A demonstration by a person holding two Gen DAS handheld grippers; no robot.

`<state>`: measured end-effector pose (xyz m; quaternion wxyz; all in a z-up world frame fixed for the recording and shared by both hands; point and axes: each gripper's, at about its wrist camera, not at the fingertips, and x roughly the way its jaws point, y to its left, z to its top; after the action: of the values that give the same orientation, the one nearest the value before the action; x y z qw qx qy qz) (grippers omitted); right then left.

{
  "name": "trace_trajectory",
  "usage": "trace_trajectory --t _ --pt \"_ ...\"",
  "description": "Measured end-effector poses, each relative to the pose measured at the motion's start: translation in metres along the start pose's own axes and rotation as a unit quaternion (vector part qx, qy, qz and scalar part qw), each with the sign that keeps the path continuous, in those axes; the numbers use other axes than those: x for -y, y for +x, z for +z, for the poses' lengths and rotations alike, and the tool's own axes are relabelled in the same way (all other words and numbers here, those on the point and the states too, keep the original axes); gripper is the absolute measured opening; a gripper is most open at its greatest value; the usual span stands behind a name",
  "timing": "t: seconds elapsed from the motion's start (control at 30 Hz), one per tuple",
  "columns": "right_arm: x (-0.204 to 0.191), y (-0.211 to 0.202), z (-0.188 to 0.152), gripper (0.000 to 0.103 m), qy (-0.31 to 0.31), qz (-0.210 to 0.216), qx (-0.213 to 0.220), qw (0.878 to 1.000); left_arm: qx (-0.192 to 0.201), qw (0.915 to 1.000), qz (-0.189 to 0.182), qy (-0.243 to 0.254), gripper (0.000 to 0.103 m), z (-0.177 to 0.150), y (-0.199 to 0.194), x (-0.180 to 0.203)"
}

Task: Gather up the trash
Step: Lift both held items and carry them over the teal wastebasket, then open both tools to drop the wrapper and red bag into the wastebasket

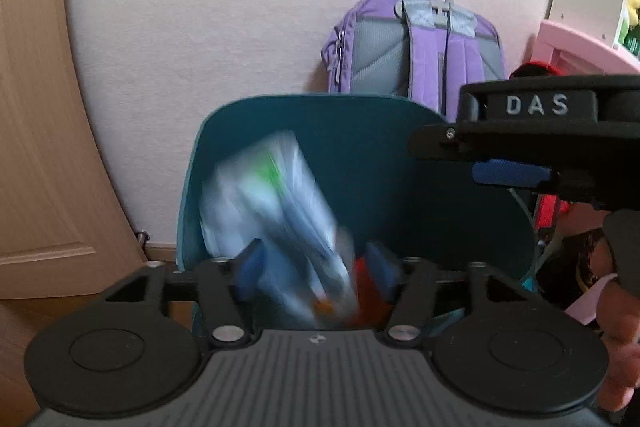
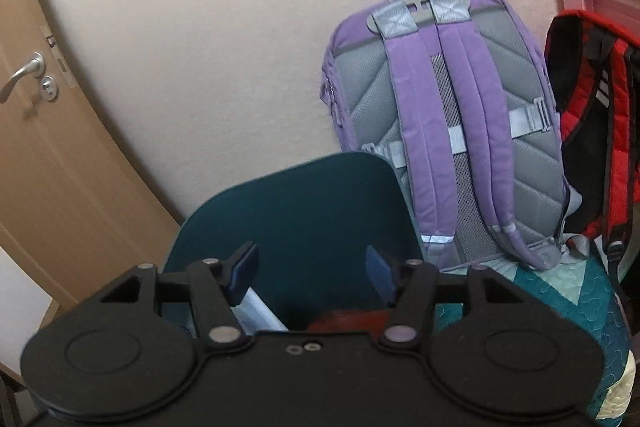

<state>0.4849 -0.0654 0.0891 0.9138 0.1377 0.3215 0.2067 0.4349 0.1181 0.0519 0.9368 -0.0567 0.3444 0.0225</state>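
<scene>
A blurred white-and-pale-blue wrapper with a green patch (image 1: 276, 211) sits inside the mouth of the teal bin (image 1: 400, 155), slanting down toward the left gripper (image 1: 316, 269); its lower end lies between the blue pads, but whether either pad touches it is lost in the blur. That gripper tilts down into the bin with its jaws standing apart. Something red-orange (image 1: 362, 291) shows low in the bin beside the wrapper. The right gripper (image 2: 312, 273) also angles down over the bin (image 2: 320, 195), jaws parted with nothing between them — from the left wrist view it reaches in from the right, sideways across the rim. A hand (image 1: 624, 331) shows at that edge. Behind the bin a purple backpack (image 2: 448, 115) leans on the wall, a red-and-black one (image 2: 592, 87) beside it, and a wooden door (image 2: 44, 131) stands at left.
</scene>
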Motion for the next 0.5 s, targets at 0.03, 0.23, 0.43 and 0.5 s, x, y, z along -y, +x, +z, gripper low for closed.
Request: trace_trajectory --t 0.03,0.23,0.43,0.5 --pt "0.000 -0.005 0.001 0.060 0.000 0.001 0.002 1.000 0.004 1.0000 0.000 -0.002 0.068 -0.001 -0.003 0.000" --pt "-0.002 -0.039 0.001 0.063 -0.002 0.009 0.011 1.000 0.017 0.9998 0.007 -0.003 0.073 -0.007 -0.030 0.003" --pt "-0.003 -0.083 -0.007 0.065 -0.017 0.012 0.018 1.000 0.034 0.9994 0.006 -0.009 0.078 -0.007 -0.064 0.010" --pt "-0.003 -0.099 -0.011 0.067 -0.019 0.015 0.022 0.999 0.040 0.9991 0.004 -0.009 0.079 -0.010 -0.079 0.011"
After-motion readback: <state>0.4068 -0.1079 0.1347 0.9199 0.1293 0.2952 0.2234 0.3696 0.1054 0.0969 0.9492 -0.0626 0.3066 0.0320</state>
